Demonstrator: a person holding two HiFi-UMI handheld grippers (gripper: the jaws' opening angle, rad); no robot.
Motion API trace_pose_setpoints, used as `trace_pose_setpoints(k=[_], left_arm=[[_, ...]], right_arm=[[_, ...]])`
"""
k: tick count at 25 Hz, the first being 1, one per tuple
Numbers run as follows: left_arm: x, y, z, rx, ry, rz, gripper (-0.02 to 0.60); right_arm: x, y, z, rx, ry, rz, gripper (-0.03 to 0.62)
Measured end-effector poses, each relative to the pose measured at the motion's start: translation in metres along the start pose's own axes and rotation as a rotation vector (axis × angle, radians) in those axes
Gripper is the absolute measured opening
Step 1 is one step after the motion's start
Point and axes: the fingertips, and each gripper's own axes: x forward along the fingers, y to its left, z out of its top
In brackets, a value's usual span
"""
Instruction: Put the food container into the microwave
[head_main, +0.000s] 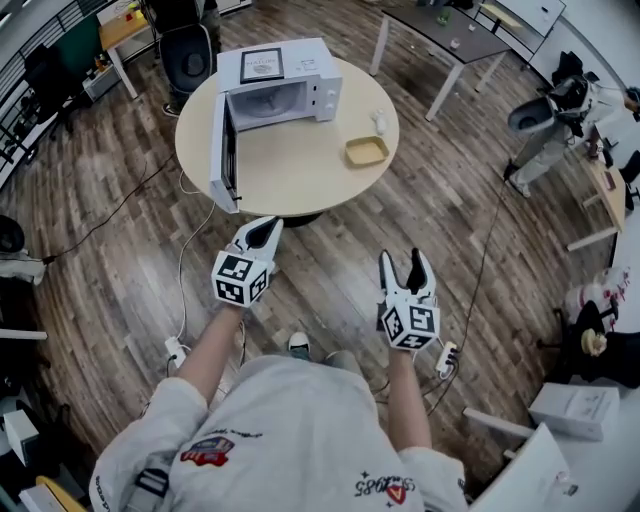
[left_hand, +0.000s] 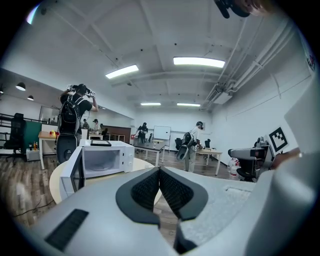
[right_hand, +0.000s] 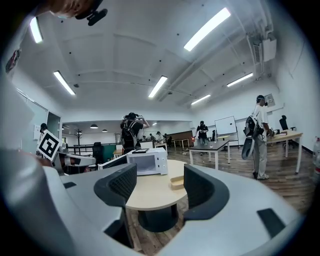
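On the tabletop: a white microwave sits toward the far left. The tan food container lies to its right, near the right rim and apart from the oven.
Microwave door: stands wide open, pointing toward the person, with its outer end at the near-left rim. The cavity faces the bare middle of the top.
Open room: bare surface runs from the cavity mouth across to the container. A small white object lies just beyond the container, toward the far rim.
Left tongs: tips pressed together and holding nothing. They are held over the floor just short of the near rim, close to the door's outer end.
Right tongs: spread wide with nothing between them, held farther back from the rim over the wood floor. The container shows far ahead through the gap.
Floor: a cable trails at the left, near the tabletop's base.
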Motion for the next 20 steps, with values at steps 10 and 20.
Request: trace_pose_setpoints(k=[10,20], left_arm=[[0.057,0.061,0.019,-0.038,-0.025,0.097,0.005],[0.14,0.159,0.046,-0.059,-0.025,0.353,0.005]], right_arm=[[0.137,0.001,0.018,-0.027,-0.005,0.138,0.273],[0.353,-0.002,0.036,-0.025,0.033,0.389,0.268]])
